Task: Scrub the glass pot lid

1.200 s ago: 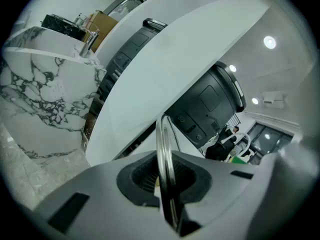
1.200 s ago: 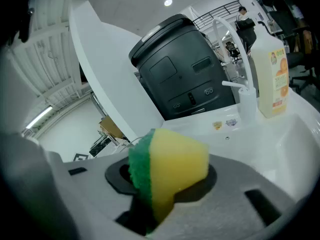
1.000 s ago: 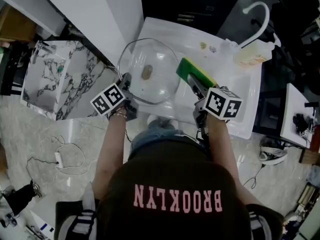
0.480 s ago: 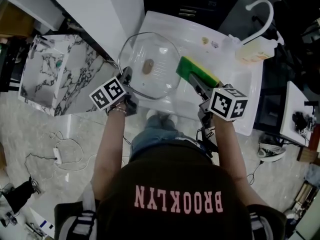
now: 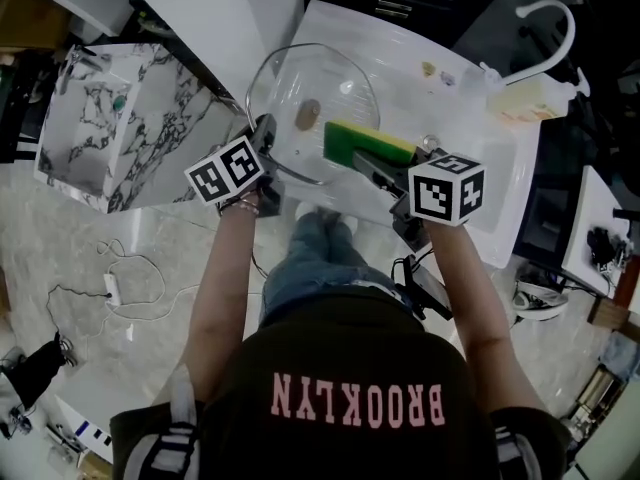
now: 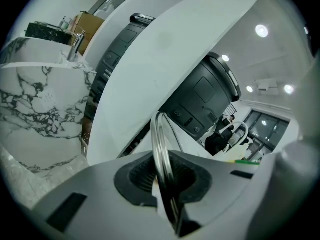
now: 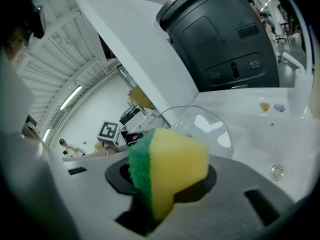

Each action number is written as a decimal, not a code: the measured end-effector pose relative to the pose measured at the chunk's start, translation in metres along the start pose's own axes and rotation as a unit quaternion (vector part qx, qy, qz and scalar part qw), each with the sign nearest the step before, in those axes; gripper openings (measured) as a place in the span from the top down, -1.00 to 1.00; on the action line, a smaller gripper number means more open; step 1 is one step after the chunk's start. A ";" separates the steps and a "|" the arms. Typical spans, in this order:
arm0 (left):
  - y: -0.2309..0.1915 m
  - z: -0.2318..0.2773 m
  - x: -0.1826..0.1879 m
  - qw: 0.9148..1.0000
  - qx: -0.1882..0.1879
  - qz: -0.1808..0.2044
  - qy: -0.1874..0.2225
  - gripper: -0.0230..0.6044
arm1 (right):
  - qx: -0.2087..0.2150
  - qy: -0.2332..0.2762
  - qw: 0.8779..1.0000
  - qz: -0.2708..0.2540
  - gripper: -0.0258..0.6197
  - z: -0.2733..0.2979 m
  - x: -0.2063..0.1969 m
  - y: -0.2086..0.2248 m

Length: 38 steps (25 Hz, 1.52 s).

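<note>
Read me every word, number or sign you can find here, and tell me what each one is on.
"BROOKLYN": pink capitals on the back of the person's dark shirt, upside down in the head view.
Left cube and right cube: black-and-white square patterns only, no letters.
Pale bottle: any label is too blurred to read.

White sink (image 5: pixel 492 218), pale bottle (image 5: pixel 528 103) on its rim beside the faucet (image 5: pixel 548 16), small scraps (image 5: pixel 428 69) in the basin

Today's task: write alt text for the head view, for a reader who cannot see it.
Seen from above, a person at a white sink holds a glass pot lid by its rim in the left gripper, while the right gripper holds a green-and-yellow sponge over the lid's edge.
</note>
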<state>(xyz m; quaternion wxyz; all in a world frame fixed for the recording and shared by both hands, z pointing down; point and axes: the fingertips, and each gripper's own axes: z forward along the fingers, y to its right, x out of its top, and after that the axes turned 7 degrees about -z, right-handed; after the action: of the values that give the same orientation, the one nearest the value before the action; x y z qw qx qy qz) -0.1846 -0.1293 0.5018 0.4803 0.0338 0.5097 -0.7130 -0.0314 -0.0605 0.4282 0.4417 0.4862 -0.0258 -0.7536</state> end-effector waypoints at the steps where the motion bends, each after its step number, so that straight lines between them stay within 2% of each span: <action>1: 0.000 0.000 0.000 1.000 0.001 0.004 -0.001 0.88 | 0.009 -0.019 1.000 -0.004 0.54 0.006 -0.005 -0.003; 7: 0.000 -0.005 0.004 0.997 0.027 0.077 -0.002 0.82 | 0.056 -0.118 0.991 -0.023 0.54 0.035 -0.030 -0.016; 10: 0.000 -0.007 0.005 0.995 0.036 0.098 -0.004 0.79 | 0.052 -0.155 0.985 -0.055 0.53 0.046 -0.038 -0.017; 13: -0.001 -0.007 0.005 0.994 0.037 0.098 -0.004 0.79 | 0.038 -0.197 0.975 -0.095 0.54 0.055 -0.049 -0.014; 17: -0.005 -0.007 0.004 0.994 0.044 0.104 -0.008 0.79 | 0.047 -0.237 0.963 -0.119 0.54 0.061 -0.060 -0.014; 20: -0.007 -0.007 0.003 0.995 0.040 0.094 -0.005 0.79 | 0.046 -0.271 0.951 -0.144 0.54 0.061 -0.066 -0.008; 25: -0.006 -0.006 0.003 0.996 0.039 0.083 -0.002 0.79 | 0.046 -0.308 0.935 -0.170 0.54 0.058 -0.069 0.007; 29: -0.006 -0.004 0.000 0.997 0.033 0.076 -0.005 0.79 | 0.031 -0.336 0.920 -0.198 0.54 0.054 -0.072 0.028; 32: -0.006 -0.005 0.001 0.997 0.034 0.074 -0.005 0.79 | 0.023 -0.347 0.916 -0.198 0.54 0.052 -0.073 0.040; 38: -0.005 -0.008 0.006 0.996 0.042 0.078 -0.002 0.79 | 0.020 -0.361 0.918 -0.164 0.54 0.050 -0.074 0.059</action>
<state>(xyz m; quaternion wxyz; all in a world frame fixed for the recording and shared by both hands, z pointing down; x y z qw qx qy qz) -0.1947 -0.1271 0.4986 0.5338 0.0922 0.4744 -0.6939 -0.0206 -0.0648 0.5346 0.2624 0.1874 -0.1182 -0.9392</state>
